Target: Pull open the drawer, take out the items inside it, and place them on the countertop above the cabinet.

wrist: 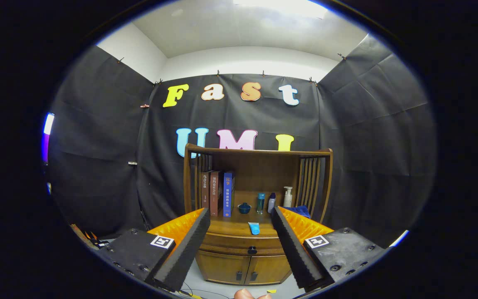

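A small wooden cabinet (243,265) stands against the booth wall, well beyond my fingers. Its drawer (230,243) is shut, with a dark knob (252,250) at its middle. On the countertop (226,227) above the drawer lies a light blue tube (254,228). My gripper (241,216) is open and holds nothing; its two ridged black fingers (189,245) frame the cabinet from either side at a distance.
At the back of the countertop stand three books (218,193), a small dark lidded bowl (244,208), a teal bottle (260,203), a white-purple bottle (271,202), a pump bottle (288,196) and a blue cloth (301,211). Two lower doors (245,270) have small handles. A fingertip (244,294) shows below.
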`<state>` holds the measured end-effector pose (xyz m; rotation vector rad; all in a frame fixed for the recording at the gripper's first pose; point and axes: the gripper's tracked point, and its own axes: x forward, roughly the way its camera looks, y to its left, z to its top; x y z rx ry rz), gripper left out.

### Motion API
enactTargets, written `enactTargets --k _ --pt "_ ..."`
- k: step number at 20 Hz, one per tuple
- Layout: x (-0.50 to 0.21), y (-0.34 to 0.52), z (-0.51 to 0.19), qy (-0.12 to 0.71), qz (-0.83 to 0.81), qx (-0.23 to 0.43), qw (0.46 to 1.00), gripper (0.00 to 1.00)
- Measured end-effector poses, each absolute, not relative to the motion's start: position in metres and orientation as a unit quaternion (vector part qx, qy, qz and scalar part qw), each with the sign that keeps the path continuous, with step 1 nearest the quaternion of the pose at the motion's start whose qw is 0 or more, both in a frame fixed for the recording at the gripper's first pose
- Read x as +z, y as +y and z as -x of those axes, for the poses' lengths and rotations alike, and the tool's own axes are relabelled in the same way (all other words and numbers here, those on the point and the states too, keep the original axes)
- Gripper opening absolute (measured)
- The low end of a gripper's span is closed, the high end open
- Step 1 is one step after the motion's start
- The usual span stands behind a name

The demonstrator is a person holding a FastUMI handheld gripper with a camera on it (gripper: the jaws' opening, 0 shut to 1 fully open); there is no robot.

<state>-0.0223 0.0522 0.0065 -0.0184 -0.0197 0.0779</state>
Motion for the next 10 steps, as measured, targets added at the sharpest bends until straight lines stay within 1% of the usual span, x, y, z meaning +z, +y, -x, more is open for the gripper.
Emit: enactTargets --k 10 --pt "0.0067 0.0554 0.0241 -0.010 0.011 0.041 0.999 0.99"
